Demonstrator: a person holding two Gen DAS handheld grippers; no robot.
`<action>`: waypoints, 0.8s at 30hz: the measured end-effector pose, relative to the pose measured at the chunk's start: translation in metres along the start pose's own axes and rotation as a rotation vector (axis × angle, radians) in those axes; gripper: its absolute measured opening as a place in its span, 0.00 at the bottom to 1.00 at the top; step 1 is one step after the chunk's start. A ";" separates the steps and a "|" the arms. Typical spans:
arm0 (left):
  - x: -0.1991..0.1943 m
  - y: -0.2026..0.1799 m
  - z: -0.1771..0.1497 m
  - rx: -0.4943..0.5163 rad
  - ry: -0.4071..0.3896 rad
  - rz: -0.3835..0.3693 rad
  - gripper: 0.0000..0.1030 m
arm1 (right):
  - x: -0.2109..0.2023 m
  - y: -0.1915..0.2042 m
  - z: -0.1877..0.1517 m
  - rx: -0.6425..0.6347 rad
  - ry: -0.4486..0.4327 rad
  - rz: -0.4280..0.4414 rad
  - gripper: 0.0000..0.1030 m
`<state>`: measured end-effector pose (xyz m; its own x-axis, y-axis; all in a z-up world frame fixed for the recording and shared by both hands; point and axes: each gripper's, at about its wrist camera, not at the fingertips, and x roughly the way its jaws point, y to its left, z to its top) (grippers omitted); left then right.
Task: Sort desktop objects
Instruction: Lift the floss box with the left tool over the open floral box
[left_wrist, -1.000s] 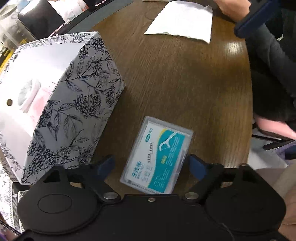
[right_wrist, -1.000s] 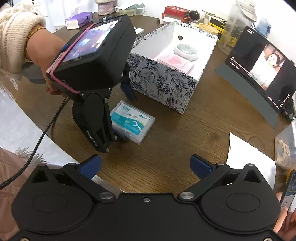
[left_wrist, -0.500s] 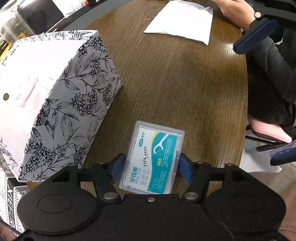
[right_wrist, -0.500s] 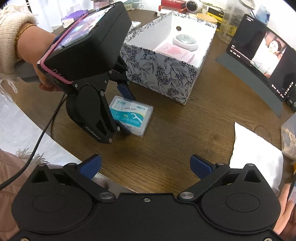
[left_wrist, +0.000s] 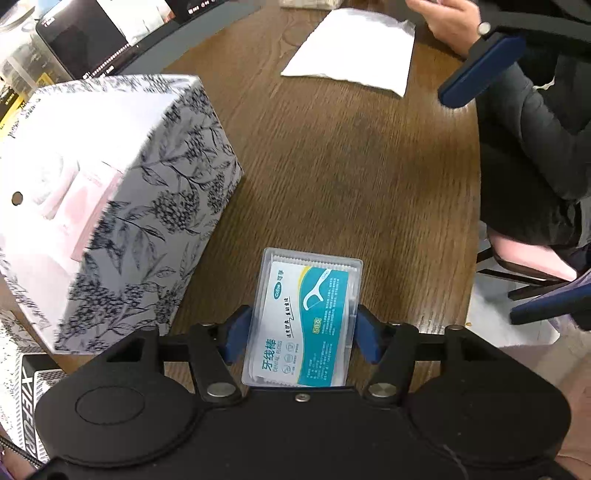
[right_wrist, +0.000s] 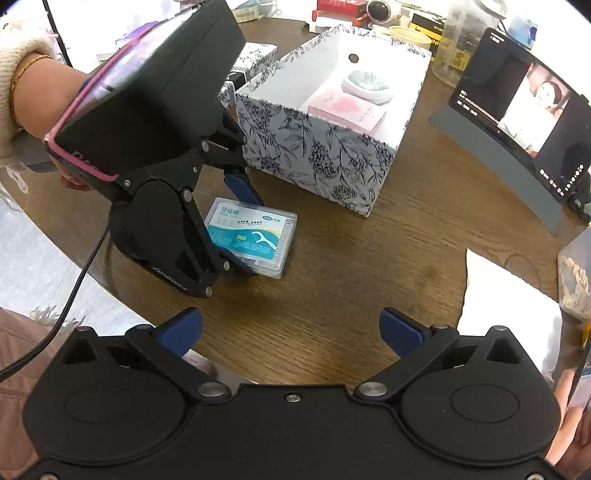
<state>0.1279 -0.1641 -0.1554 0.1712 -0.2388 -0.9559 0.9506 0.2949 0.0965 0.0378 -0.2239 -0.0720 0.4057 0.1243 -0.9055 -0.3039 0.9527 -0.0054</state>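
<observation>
The left gripper (left_wrist: 301, 338) is clamped on the clear plastic dental-floss-pick case with the teal and white label (left_wrist: 304, 319); the blue pads (left_wrist: 236, 332) are pressed against its two long sides, near the end closest to the camera. The hold is flat and low, so the label faces up and most of the case juts forward, free to be set down first. In the right wrist view the case (right_wrist: 253, 236) appears at or barely above the brown wooden round table (right_wrist: 351, 258); whether it is lifted cannot be told.

The likely destination is the open white cardboard box with dark floral print (right_wrist: 332, 140), just beside the case. Its near wall (left_wrist: 166, 221) has to be cleared, so a lift before any sideways move is judged necessary. A pink flat packet (right_wrist: 347, 110) and a round white container (right_wrist: 369, 85) already lie in the box; free floor is seen in front of them.

The right gripper (right_wrist: 290, 332) is held well back over the table edge, jaws spread, nothing between them.

Nearby but off the path: a white paper napkin (left_wrist: 354, 55), a dark tablet on a grey stand (right_wrist: 517, 110), and another person's hand (left_wrist: 443, 18) at the far edge.
</observation>
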 end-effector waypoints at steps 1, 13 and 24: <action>-0.004 0.001 0.000 0.001 -0.006 -0.001 0.56 | -0.001 0.001 0.002 0.000 -0.002 -0.003 1.00; -0.069 0.013 0.001 0.024 -0.093 -0.015 0.56 | -0.025 0.012 0.028 -0.013 -0.029 -0.044 1.00; -0.135 0.035 0.010 0.058 -0.167 -0.038 0.56 | -0.048 0.016 0.057 -0.024 -0.067 -0.043 1.00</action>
<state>0.1402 -0.1307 -0.0203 0.1712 -0.4008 -0.9000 0.9697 0.2301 0.0819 0.0630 -0.1986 -0.0047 0.4752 0.1024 -0.8739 -0.3050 0.9508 -0.0544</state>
